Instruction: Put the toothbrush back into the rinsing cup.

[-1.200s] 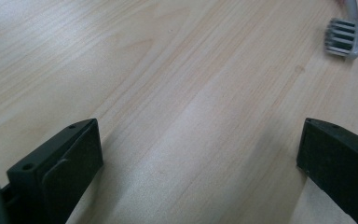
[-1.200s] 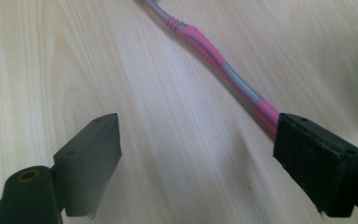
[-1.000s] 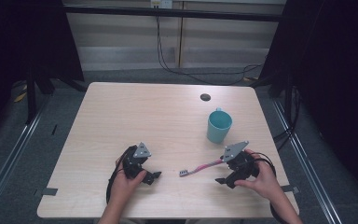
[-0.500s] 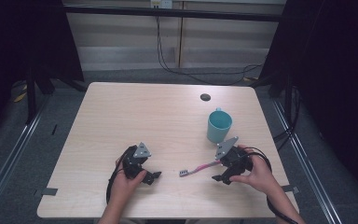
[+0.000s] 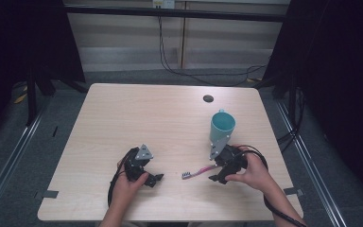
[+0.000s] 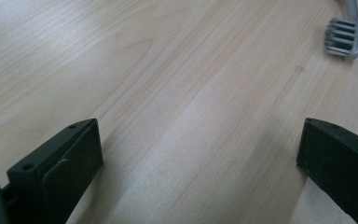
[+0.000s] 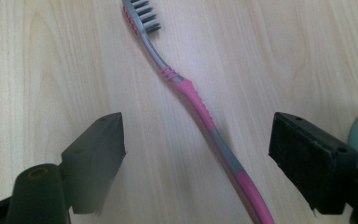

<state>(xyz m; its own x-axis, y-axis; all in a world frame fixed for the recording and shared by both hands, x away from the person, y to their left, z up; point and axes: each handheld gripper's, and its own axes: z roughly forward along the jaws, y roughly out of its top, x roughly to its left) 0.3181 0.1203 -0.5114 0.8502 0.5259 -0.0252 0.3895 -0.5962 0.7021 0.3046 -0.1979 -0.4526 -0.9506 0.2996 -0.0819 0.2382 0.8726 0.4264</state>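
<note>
Now right claw [image 7: 196, 144] open, straddling pink toothbrush [image 7: 200, 109] on table [image 5: 137, 118].

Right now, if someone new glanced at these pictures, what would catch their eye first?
Most likely the pink and grey toothbrush lying flat on the pale wooden table, framed between the wide-open jaws of the right gripper held over its handle. Next, the teal cup standing upright just beyond that gripper. The left gripper rests on the near left of the table, open, with the brush head a little ahead of it.
</note>
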